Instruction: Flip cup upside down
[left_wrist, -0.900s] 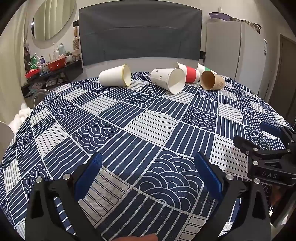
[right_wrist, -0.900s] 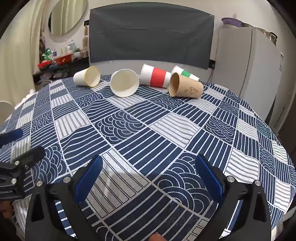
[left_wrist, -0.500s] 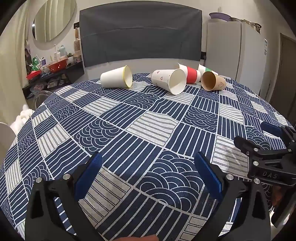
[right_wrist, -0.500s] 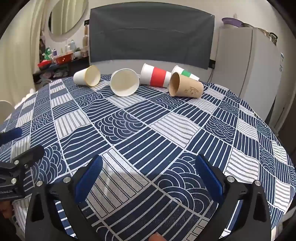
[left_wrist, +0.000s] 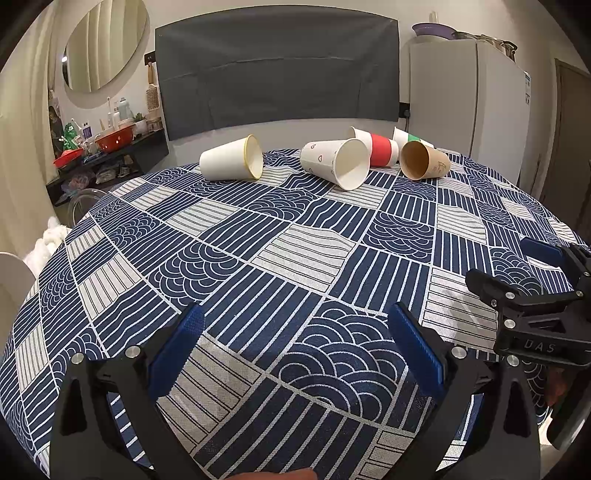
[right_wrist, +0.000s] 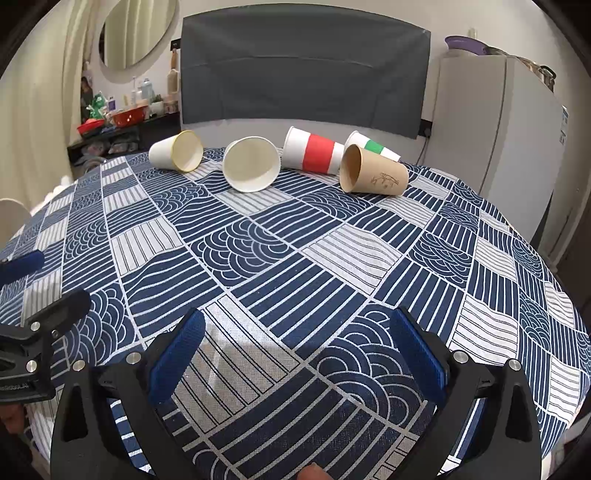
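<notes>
Five paper cups lie on their sides in a row at the far edge of the tabletop, around 12 o'clock in both wrist views: going left to right, a yellow-rimmed white cup, a white cup with small hearts, a red-banded cup, a green-banded cup behind, and a brown kraft cup. All are well apart from both tools. The left tongs gape wide with nothing between the blue pads, and the right tongs are spread just as wide and likewise empty. Judging by the look, each cup is light, thin-walled and easily crushed, and prone to rolling; a gentle pinch across the body near the stiffer rolled rim, or near the base, seems the safest hold for turning it mouth-down
</notes>
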